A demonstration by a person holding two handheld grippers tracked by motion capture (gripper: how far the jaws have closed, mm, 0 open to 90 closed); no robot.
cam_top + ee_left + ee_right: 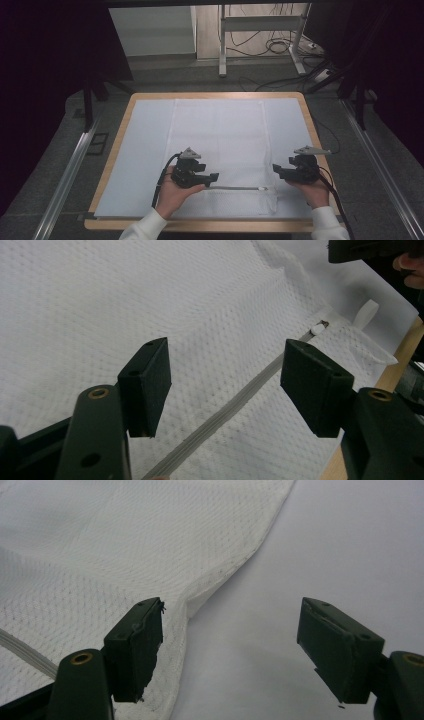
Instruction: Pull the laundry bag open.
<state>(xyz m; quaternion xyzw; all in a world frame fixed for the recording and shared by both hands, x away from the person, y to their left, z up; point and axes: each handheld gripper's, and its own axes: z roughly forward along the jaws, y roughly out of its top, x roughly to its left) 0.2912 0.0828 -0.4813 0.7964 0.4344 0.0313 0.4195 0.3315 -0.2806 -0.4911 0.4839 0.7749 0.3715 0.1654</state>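
Flat, white dimpled mesh bag (220, 145), grey ribbed zipper (235, 405), both tools (225, 385) (230, 645) open, gripping nothing.

From above my side, the high view looked forward and down over the whole table (120, 117). My left gripper view sat close over the mesh bag (150, 295), facing along its zipper (235, 405). My right gripper view shared that bag, close at its edge.
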